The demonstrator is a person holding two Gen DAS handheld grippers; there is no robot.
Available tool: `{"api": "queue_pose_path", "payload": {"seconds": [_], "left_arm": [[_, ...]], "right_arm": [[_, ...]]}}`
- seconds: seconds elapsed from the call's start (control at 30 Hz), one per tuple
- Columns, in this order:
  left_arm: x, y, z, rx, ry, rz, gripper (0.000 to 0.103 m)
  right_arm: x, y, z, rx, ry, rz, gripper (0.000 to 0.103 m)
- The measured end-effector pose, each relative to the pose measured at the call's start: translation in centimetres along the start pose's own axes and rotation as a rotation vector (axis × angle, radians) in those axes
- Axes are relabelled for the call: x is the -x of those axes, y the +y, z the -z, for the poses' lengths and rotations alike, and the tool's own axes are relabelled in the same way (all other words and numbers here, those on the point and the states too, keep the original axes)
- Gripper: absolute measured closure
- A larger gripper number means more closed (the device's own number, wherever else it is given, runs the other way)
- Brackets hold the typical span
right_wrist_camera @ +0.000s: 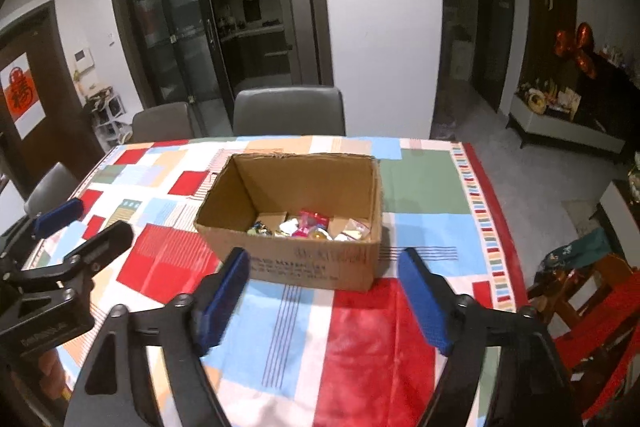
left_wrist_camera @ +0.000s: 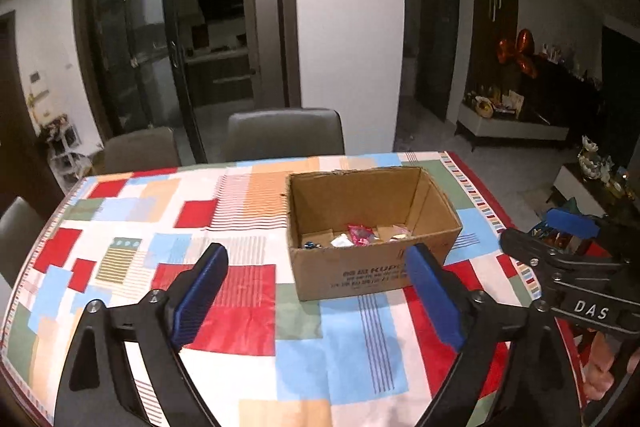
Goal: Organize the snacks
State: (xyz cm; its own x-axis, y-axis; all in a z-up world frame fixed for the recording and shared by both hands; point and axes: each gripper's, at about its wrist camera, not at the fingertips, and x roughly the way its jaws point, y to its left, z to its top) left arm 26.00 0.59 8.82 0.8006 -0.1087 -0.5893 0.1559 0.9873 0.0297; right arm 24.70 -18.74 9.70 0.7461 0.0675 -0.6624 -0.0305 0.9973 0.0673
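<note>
Snacks, small bright-wrapped packets [right_wrist_camera: 310,225], lie in the bottom of the open brown cardboard box [right_wrist_camera: 304,267] on the patchwork-patterned tablecloth [right_wrist_camera: 168,267].
Left gripper [left_wrist_camera: 316,299] and right gripper [right_wrist_camera: 324,301], both with blue pads, hover near the box's front wall, jaws spread wide, nothing between them.

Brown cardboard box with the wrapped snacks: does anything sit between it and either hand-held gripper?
Nothing visible does. Only bare patterned tablecloth lies between the open brown cardboard box and the right hand-held gripper; likewise for the left hand-held gripper. Both are open and empty.
</note>
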Motion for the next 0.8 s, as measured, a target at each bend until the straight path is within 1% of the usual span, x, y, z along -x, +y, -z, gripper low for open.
{"api": "queue_pose_path", "payload": {"seconds": [0.07, 0.17, 0.23, 0.3, 0.4, 0.5, 0.57, 0.7, 0.8], "left_arm": [[1.5, -0.1, 1.1, -0.006, -0.038, -0.024, 0.006], [3.2, -0.4, 2.5, -0.01, -0.077, -0.047, 0.003], [4.0, -0.6, 3.4, -0.015, -0.099, -0.061, 0.001], [4.9, -1.0, 4.3, -0.021, -0.117, -0.074, 0.001], [6.1, -1.3, 5.5, -0.024, -0.146, -0.041, 0.0], [7.2, -1.3, 6.4, -0.009, -0.156, -0.016, 0.0], [8.1, -1.3, 7.1, -0.004, -0.174, -0.017, 0.0], [9.7, -2.0, 8.0, -0.023, -0.223, -0.042, 0.0], [10.5, -2.0, 8.6, -0.014, -0.233, -0.039, 0.0]], "right_arm": [[1.5, 0.0, 1.3, 0.001, -0.03, 0.012, 0.023], [3.3, 0.0, 2.9, -0.003, -0.08, 0.025, 0.022], [4.7, 0.1, 4.1, -0.004, -0.116, 0.033, 0.018], [5.9, 0.1, 5.1, -0.002, -0.151, 0.039, 0.017], [7.6, 0.3, 6.5, 0.01, -0.195, 0.057, 0.016], [8.9, 0.4, 7.9, 0.031, -0.224, 0.077, 0.014], [9.6, 0.3, 8.9, 0.023, -0.237, 0.085, 0.011], [10.6, 0.0, 10.2, 0.015, -0.253, 0.071, 0.011], [11.0, -0.3, 10.9, 0.001, -0.257, 0.074, 0.011]]}}
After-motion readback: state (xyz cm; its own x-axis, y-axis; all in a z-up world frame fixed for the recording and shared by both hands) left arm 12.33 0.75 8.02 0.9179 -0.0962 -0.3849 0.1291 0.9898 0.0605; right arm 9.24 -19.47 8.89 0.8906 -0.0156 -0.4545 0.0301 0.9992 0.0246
